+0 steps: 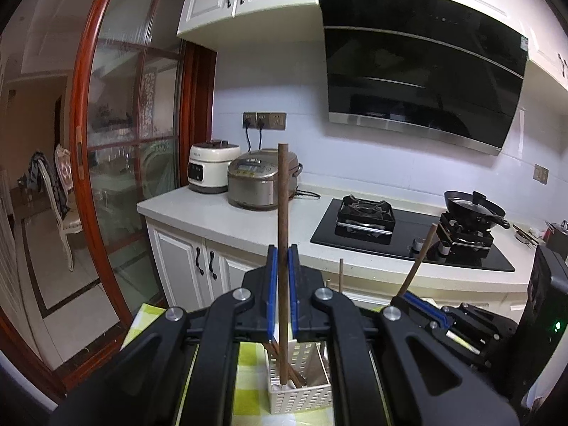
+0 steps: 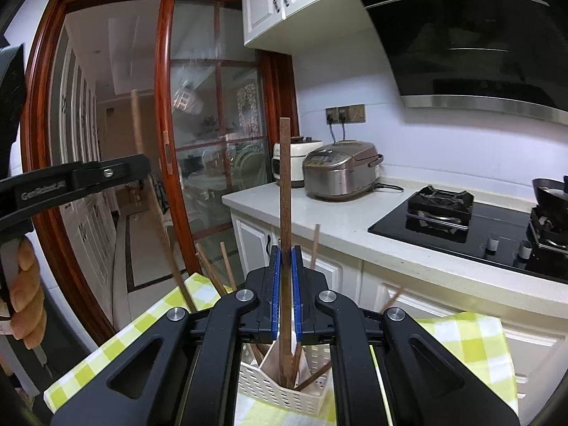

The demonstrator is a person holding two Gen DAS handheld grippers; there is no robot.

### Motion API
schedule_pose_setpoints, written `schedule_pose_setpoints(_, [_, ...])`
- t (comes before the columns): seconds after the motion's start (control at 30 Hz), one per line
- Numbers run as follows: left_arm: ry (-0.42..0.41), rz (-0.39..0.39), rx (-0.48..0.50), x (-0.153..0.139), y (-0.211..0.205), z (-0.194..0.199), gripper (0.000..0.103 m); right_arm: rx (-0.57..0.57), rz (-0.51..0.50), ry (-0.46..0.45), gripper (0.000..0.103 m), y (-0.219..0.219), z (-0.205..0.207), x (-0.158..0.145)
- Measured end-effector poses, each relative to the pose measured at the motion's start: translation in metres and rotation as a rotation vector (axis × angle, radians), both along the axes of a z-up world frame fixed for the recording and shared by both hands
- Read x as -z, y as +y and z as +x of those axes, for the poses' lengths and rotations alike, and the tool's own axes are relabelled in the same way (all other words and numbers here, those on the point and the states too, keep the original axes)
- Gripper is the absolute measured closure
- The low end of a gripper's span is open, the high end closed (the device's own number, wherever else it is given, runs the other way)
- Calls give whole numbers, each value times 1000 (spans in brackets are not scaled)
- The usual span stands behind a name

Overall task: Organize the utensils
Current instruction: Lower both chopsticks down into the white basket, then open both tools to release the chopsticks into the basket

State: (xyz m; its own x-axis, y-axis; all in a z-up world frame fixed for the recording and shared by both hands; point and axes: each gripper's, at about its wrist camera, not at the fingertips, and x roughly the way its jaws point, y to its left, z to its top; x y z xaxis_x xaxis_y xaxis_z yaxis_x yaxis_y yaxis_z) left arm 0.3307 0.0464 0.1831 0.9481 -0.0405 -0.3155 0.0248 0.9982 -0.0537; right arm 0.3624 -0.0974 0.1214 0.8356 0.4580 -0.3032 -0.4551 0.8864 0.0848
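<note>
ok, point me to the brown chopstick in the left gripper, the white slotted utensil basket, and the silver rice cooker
brown chopstick (image 1: 283,213), left wrist view, mid shaft.
white slotted utensil basket (image 1: 301,396), left wrist view, front wall.
silver rice cooker (image 2: 339,174), right wrist view, body front.

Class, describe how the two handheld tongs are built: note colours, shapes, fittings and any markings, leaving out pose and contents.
Both the left tongs and right tongs have matte black angular linkage arms with triangular cut-outs, round silver pivot bolts, and black fingers lined with blue pads. In the right wrist view, the left unit's arm carries pale lettering, too blurred to read. A bare hand grips it.

Matt wooden chopstick (image 1: 283,213), perforated white plastic basket (image 1: 301,396), checked cloth (image 2: 468,340).
</note>
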Motion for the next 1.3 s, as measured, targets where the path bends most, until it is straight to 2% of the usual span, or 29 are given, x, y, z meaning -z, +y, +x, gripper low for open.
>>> schedule_pose_setpoints(0.27, [91,-25,19,34,5,30,97,-18,-59,108,97,20,21,23])
schedule_pose_setpoints(0.47, [175,-36,18,67,7,48,97,-55,-71,188,97,27,33,47])
schedule_pose_setpoints(0.53, [199,-40,-5,77,11,53,96,-47,-47,228,95,25,40,55])
schedule_pose_setpoints(0.67, [221,-80,-39,90,25,53,76,-38,11,283,89,16,52,64])
schedule_pose_setpoints(0.7, [218,-81,-47,91,29,51,74,-35,13,282,87,14,53,65])
schedule_pose_setpoints(0.77, [209,-72,-61,91,34,46,71,-32,19,277,74,10,52,65])
schedule_pose_setpoints(0.8, [203,-67,-68,91,36,44,66,-32,25,271,63,8,50,64])
schedule_pose_setpoints(0.93, [157,-43,-107,86,39,26,51,-20,28,249,61,-1,40,61])
schedule_pose_setpoints(1.0, [129,-30,-133,84,39,14,33,-11,16,243,61,-3,35,60])
schedule_pose_setpoints(1.03, [107,-22,-145,84,39,6,28,-8,13,240,61,-4,32,59])
schedule_pose_setpoints(1.1, [67,-1,-160,82,36,-8,10,7,8,229,61,-9,22,58])
schedule_pose_setpoints(1.13, [45,15,-171,82,35,-16,6,25,3,219,58,-12,13,57])
schedule_pose_setpoints(1.17, [23,25,-181,81,34,-24,4,36,3,210,55,-15,8,57])
schedule_pose_setpoints(1.23, [2,31,-174,82,31,-38,5,58,10,179,36,-21,-8,56])
schedule_pose_setpoints(1.3, [-8,21,-159,84,29,-50,5,70,8,140,33,-25,-29,56])
